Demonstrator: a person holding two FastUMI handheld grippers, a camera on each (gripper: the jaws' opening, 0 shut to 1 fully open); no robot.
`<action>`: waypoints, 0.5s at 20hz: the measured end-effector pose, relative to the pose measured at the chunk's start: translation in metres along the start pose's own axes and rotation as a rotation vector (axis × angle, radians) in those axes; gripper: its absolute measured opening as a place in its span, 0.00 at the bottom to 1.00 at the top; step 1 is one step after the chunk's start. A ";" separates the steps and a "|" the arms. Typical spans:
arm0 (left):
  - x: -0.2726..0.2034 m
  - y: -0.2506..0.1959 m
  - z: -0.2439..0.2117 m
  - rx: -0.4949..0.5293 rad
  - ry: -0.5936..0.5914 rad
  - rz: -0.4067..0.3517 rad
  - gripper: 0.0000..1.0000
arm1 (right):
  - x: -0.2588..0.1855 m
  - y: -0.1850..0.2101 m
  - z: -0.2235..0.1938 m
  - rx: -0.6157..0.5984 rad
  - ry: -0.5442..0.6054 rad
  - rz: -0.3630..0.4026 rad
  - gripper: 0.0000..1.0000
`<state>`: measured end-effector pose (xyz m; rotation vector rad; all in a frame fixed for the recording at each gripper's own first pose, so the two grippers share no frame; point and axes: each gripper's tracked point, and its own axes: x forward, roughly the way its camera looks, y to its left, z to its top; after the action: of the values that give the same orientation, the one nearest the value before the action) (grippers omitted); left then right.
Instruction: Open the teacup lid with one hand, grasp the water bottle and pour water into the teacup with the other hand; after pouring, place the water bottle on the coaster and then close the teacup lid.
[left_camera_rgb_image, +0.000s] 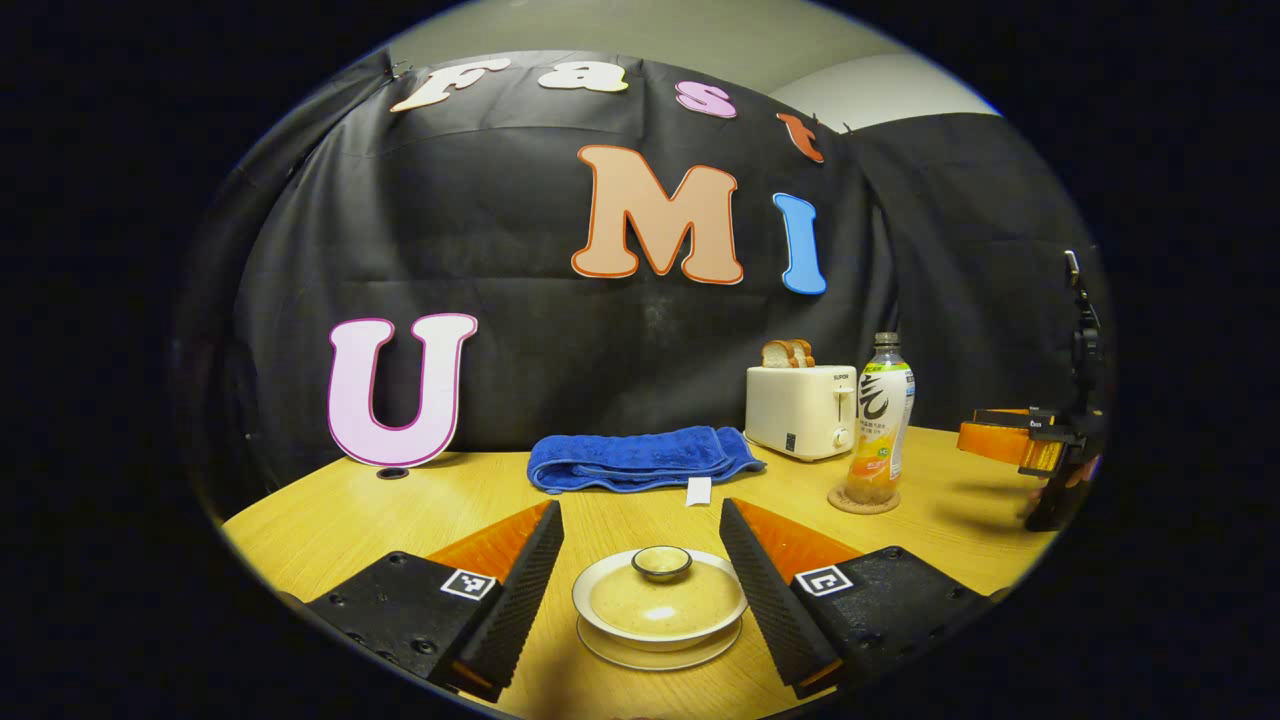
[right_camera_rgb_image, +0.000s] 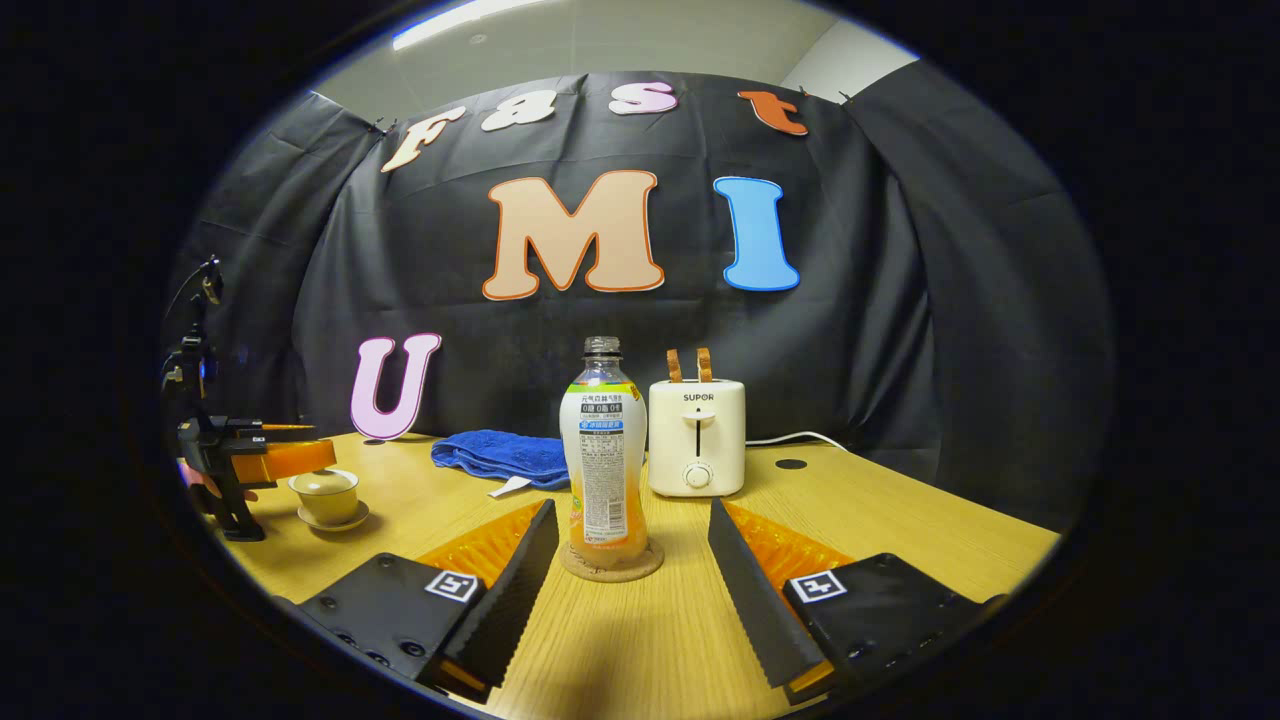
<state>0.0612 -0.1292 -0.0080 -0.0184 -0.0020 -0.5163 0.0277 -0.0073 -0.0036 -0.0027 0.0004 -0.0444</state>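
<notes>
Left gripper (left_camera_rgb_image: 640, 590) spread wide around the lidded teacup (left_camera_rgb_image: 660, 600); right gripper (right_camera_rgb_image: 630, 585) released, bottle (right_camera_rgb_image: 603, 450) just ahead on its coaster (right_camera_rgb_image: 611, 562).

The table (right_camera_rgb_image: 900, 540) is honey-yellow woodgrain, the folded towel (left_camera_rgb_image: 640, 458) deep blue. The toaster (right_camera_rgb_image: 697, 437) is cream; the teacup (left_camera_rgb_image: 660, 600) speckled beige; the water bottle (right_camera_rgb_image: 603, 450) clear with orange drink
</notes>
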 end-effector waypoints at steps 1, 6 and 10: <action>-0.002 0.002 0.000 -0.001 0.002 0.011 0.92 | 0.000 0.000 0.000 0.000 0.000 0.000 0.96; -0.023 0.019 -0.001 0.000 0.006 0.109 0.92 | 0.000 0.000 0.000 0.000 0.000 0.000 0.96; -0.052 0.038 0.002 0.006 -0.003 0.228 0.92 | 0.000 0.000 0.000 0.000 0.000 -0.001 0.96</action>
<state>0.0343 -0.0702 -0.0072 -0.0138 -0.0046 -0.2883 0.0275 -0.0076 -0.0034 -0.0029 -0.0001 -0.0452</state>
